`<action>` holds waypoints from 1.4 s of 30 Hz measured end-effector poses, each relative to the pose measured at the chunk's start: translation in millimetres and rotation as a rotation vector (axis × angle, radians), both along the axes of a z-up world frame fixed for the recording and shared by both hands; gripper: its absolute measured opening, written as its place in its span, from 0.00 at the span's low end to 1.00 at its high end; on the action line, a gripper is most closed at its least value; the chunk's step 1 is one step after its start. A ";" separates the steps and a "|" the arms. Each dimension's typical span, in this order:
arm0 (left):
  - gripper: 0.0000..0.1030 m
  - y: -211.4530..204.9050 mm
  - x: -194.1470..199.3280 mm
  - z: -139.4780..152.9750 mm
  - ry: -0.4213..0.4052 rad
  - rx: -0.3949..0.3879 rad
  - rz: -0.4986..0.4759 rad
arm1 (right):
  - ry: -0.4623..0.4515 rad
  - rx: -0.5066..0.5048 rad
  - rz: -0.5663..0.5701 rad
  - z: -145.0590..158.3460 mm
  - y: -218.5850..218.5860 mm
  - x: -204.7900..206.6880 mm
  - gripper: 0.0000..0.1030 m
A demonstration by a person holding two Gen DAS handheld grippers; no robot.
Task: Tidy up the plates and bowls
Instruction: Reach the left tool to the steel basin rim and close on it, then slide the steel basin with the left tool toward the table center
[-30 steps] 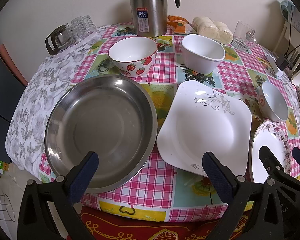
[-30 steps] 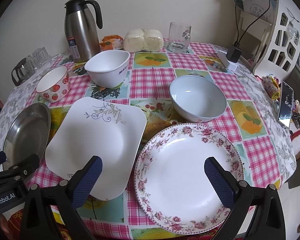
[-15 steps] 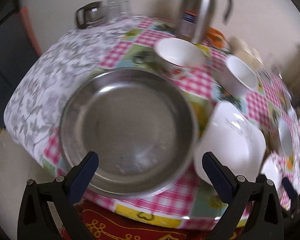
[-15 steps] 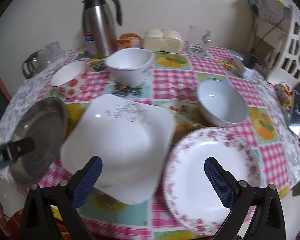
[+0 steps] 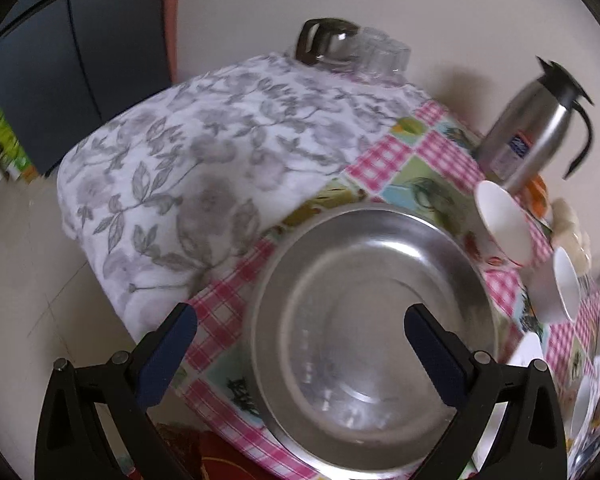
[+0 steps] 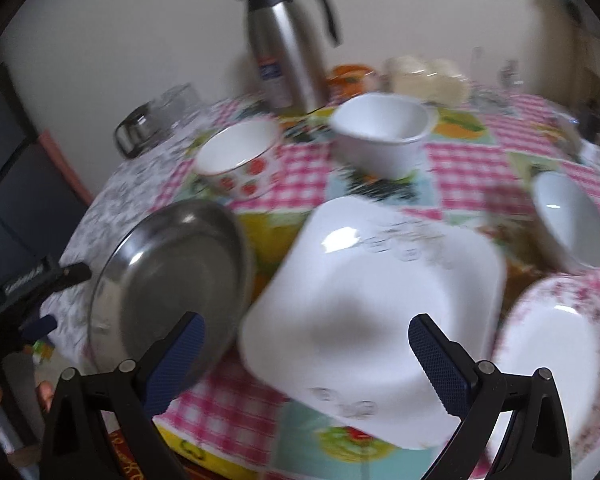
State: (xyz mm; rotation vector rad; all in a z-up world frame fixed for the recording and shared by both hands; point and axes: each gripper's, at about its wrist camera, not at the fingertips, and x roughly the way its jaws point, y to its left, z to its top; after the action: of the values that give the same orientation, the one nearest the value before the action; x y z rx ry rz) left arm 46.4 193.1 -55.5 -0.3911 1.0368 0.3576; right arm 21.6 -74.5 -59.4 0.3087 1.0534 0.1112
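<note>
Crowded table, open near edge

The steel pan [image 6: 168, 280], square plate [image 6: 376, 300] and floral plate [image 6: 556, 356] sit close together along the near side; bowls [image 6: 240, 160] and a thermos [image 6: 288, 44] block 12 o'clock. The grey floral cloth [image 5: 204, 168] at 10 o'clock lies bare.

The left hand-held gripper [image 5: 300, 344] has swung out to the bench's left edge, over the steel plate [image 5: 372, 320]; the right hand-held gripper [image 6: 306, 346] has shifted onto the square plate [image 6: 380, 300].
</note>
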 end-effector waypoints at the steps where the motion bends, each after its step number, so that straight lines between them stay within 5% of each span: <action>1: 1.00 2.9 3.3 -4.7 0.027 -0.013 -0.002 | 0.006 0.005 0.011 -2.1 3.8 1.6 1.00; 6: 1.00 10.0 16.6 -31.3 0.157 -0.012 0.025 | 0.020 -0.049 0.068 -11.9 27.1 15.1 1.00; 12: 0.98 19.4 17.2 -51.4 0.220 -0.070 0.058 | 0.049 -0.085 0.069 -25.9 28.1 32.1 1.00; 21: 0.73 27.8 18.6 -67.1 0.250 -0.074 0.094 | 0.007 -0.127 0.072 -29.0 36.7 54.2 0.86; 29: 0.36 32.5 23.1 -65.6 0.213 -0.059 0.077 | -0.025 -0.161 0.120 -30.1 51.5 64.6 0.76; 42: 0.34 54.1 11.9 -64.9 0.198 -0.080 0.186 | -0.021 -0.113 0.157 -32.2 61.3 63.1 0.66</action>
State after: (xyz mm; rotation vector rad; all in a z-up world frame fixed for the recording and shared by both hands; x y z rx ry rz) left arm 58.3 247.2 -120.4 -0.5338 1.2144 0.5311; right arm 84.8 -13.2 -91.6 0.1224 1.0578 0.1945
